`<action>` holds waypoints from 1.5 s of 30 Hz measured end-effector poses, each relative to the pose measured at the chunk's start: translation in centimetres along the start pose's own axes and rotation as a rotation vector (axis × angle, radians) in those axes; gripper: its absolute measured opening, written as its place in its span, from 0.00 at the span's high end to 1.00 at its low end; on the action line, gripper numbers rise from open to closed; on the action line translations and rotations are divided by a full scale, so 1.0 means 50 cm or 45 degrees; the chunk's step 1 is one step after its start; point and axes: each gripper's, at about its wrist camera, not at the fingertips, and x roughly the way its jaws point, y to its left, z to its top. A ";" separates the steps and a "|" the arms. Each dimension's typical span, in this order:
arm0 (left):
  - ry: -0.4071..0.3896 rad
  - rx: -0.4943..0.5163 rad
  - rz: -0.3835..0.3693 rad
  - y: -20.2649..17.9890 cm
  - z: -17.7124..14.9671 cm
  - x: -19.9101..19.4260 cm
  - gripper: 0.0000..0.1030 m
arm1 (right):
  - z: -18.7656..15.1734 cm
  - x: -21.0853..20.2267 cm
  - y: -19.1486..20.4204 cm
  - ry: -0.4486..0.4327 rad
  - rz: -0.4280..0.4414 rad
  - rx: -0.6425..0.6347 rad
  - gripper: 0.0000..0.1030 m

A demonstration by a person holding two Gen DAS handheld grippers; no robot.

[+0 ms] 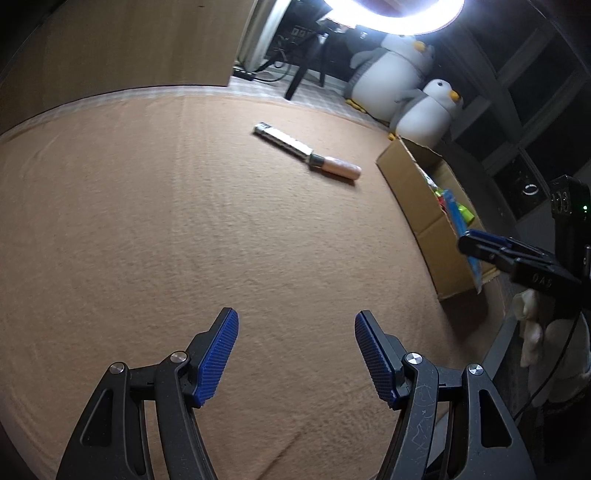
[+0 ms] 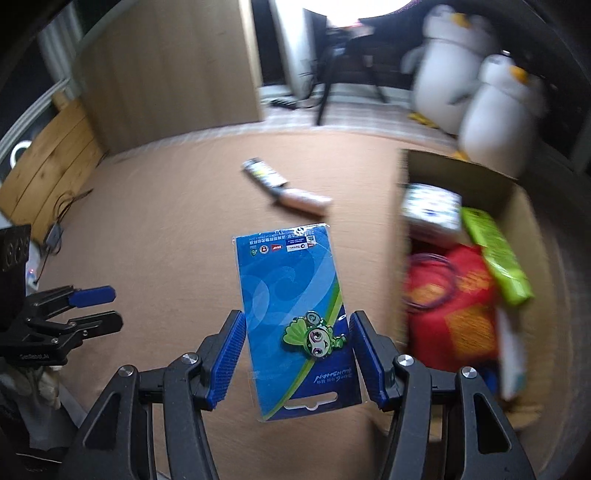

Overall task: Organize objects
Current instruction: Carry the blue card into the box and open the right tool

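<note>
One blue carded green pin (image 2: pixel 295 317) clamped in right claw (image 2: pixel 297 354); left claw (image 1: pixel 296 356) wide, empty.

Dim room; glaring lamp (image 1: pixel 393 14) overhead; right view blurred.

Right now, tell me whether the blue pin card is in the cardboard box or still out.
Out. The blue pin card is held between the right gripper fingers, left of the cardboard box, over the tan mat.
</note>
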 end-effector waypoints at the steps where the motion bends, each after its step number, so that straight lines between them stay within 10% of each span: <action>1: 0.003 0.007 -0.003 -0.006 0.001 0.004 0.33 | -0.004 -0.008 -0.014 -0.008 -0.012 0.018 0.47; 17: 0.018 0.046 -0.010 -0.037 0.001 0.016 0.33 | -0.046 -0.054 -0.208 -0.057 -0.183 0.257 0.47; 45: 0.004 0.045 0.041 -0.011 0.045 0.027 0.33 | -0.036 -0.058 -0.206 -0.096 -0.161 0.307 0.42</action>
